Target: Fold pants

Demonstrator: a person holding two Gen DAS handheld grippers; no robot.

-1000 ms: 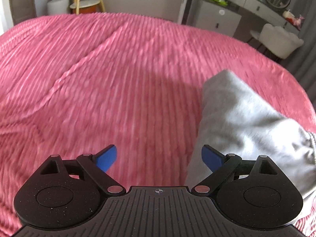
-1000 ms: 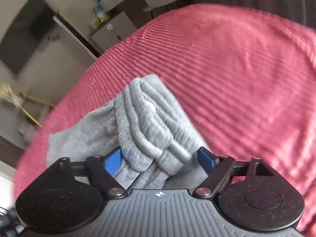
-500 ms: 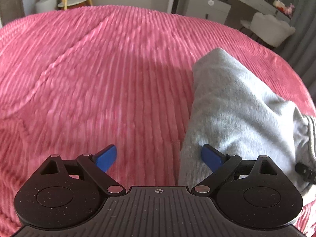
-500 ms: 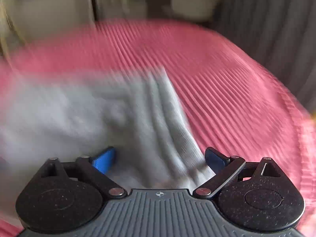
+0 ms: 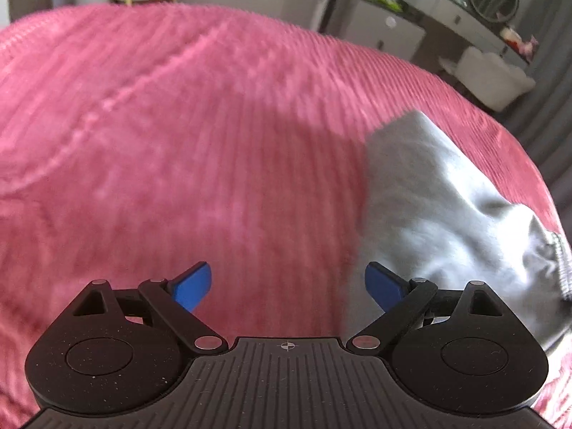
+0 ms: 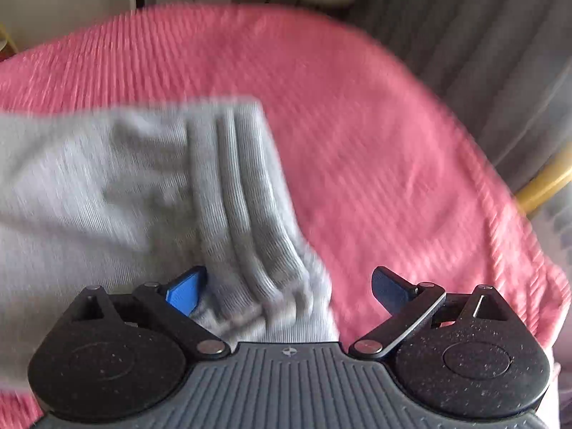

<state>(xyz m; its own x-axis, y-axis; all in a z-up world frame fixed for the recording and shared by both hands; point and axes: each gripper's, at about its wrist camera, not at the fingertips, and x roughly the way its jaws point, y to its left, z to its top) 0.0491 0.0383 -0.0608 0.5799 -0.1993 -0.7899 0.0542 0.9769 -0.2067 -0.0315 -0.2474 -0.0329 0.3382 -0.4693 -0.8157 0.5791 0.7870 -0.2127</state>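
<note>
**Both grippers spread wide over the pants on the bed**

The left gripper (image 5: 288,286) is hanging with its blue fingers (image 5: 191,286) spread wide, gripping nothing; only the pink blanket (image 5: 178,143) is showing between them. Its right finger is sitting just at the left edge of the grey pants (image 5: 429,207), which are lying on the blanket at the right of that view, reaching from near to far.

The right gripper (image 6: 288,287) is also gaping wide. The ribbed waistband (image 6: 246,221) is lying between its fingers, close against the left one, with nothing pinched. The rest of the pants is spreading to the left. Blanket is filling the right and far side, and grey curtains (image 6: 482,53) are hanging beyond.
</note>
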